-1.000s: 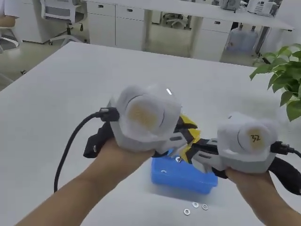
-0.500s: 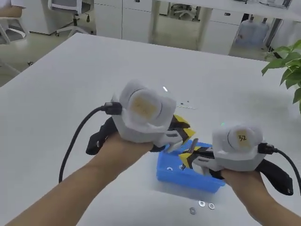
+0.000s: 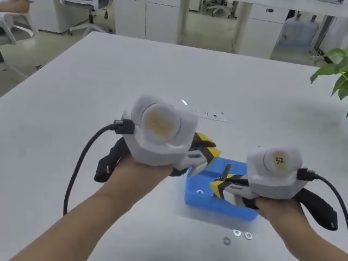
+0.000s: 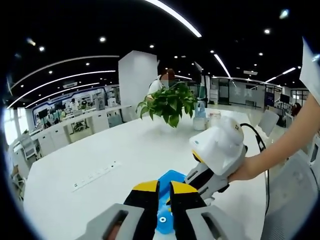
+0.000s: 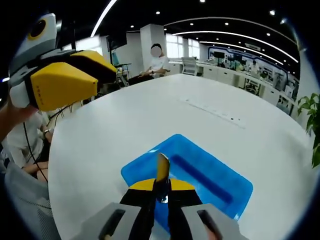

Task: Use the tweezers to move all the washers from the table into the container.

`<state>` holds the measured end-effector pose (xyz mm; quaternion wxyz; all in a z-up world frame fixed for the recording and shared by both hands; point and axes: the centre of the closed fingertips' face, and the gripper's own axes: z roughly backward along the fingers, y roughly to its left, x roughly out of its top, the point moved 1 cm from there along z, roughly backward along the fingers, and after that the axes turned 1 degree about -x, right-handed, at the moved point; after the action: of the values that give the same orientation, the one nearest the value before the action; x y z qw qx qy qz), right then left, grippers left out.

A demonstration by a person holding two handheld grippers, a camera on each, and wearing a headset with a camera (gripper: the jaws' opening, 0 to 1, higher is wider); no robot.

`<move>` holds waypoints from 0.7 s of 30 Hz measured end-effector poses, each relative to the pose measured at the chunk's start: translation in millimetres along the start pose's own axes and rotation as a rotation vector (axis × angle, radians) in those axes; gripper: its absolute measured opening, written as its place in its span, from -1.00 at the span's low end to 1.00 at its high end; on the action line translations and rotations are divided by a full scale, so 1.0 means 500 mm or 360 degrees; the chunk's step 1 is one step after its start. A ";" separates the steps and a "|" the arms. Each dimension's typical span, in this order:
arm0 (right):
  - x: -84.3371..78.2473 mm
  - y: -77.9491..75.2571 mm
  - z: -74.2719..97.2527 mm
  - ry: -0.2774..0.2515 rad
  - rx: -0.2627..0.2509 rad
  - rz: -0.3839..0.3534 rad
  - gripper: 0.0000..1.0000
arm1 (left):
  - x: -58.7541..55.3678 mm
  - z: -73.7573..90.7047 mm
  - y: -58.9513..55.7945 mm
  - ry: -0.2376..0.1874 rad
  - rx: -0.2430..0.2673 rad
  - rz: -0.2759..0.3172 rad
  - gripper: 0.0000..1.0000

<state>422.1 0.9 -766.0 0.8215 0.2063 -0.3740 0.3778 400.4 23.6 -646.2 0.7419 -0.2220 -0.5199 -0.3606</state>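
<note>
Right gripper: the right gripper (image 5: pixel 161 184) is clenched on the tweezers (image 5: pixel 161 171), which stand up from between its yellow jaws. In the head view it (image 3: pixel 219 187) sits at the near right edge of the container.
Left gripper: the left gripper (image 4: pixel 162 186) has its jaws drawn together with only a thin slit between them and nothing in it. In the head view it (image 3: pixel 209 154) is just beyond the container's far left corner, raised above the table.
Tweezers: the tips point over the open container (image 5: pixel 200 175).
Container: a blue, shallow, rectangular tray (image 3: pixel 202 200) resting on the table between the two grippers.
Washers: three washers (image 3: pixel 237 234) lie on the table just in front of the container, close together. One more (image 3: pixel 199 192) lies inside it near the left wall.
Table: the table (image 3: pixel 109 81) is white and matte with a rounded edge, bare across its wide far half.
Socket strip: a flush socket strip (image 3: pixel 209 114) is set into the tabletop beyond the grippers.
Cable: a black cable (image 3: pixel 81 163) trails from the left gripper down across the tabletop.
Plant: a leafy green plant (image 4: pixel 170 102) stands at the table's far side.
Room: an open office with white cabinets (image 3: pixel 157 22), water bottles (image 3: pixel 299 30), rows of desks (image 5: pixel 240 77) and long ceiling lights (image 4: pixel 172 17).
Person: a person (image 5: pixel 160 64) is beyond the table's far end.
</note>
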 end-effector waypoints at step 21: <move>0.050 0.051 0.143 -0.0243 -0.0009 -0.0035 -0.92 | -0.078 0.109 -0.064 0.0076 0.0113 0.0110 -0.56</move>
<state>380.4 -15.8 -700.1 0.7953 0.2361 -0.4343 0.3510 334.7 53.1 -664.5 0.7735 -0.2047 -0.5065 -0.3213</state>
